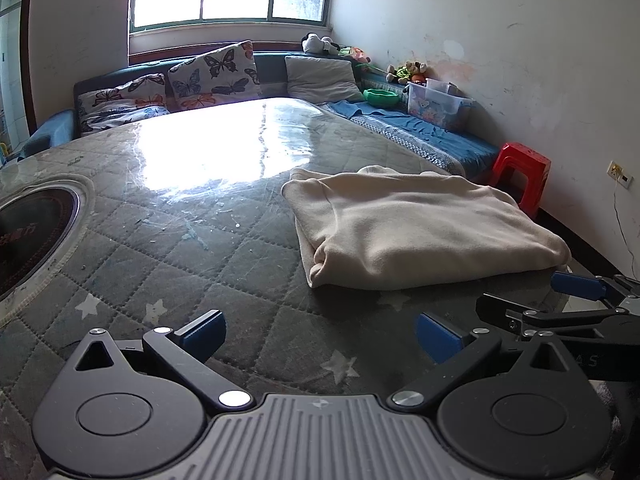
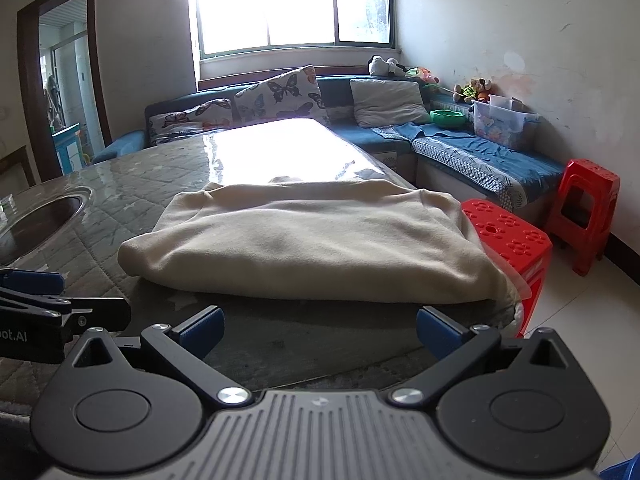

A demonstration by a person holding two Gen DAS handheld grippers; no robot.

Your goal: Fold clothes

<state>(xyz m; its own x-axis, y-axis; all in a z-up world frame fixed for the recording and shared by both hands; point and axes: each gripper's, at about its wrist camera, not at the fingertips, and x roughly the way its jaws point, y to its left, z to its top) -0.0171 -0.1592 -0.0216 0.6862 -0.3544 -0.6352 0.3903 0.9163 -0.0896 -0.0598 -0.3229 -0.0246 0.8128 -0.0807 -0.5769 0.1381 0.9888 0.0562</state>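
Quilted worktop [image 1: 168, 240] under glare. Cream garment [image 2: 304, 244] lies folded at its near right edge. My left tongs [image 1: 320, 338] and right tongs [image 2: 318, 330] gape, empty. Folding looks nearly done.

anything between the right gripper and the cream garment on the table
Nothing visible. The right gripper is open and faces the folded cream garment with only bare table cover between them. The left gripper sits off to its left, clear of that path.

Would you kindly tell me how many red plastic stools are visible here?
2: one red stool beside the table's near right corner, another red stool farther right by the sofa end. Others may be hidden.
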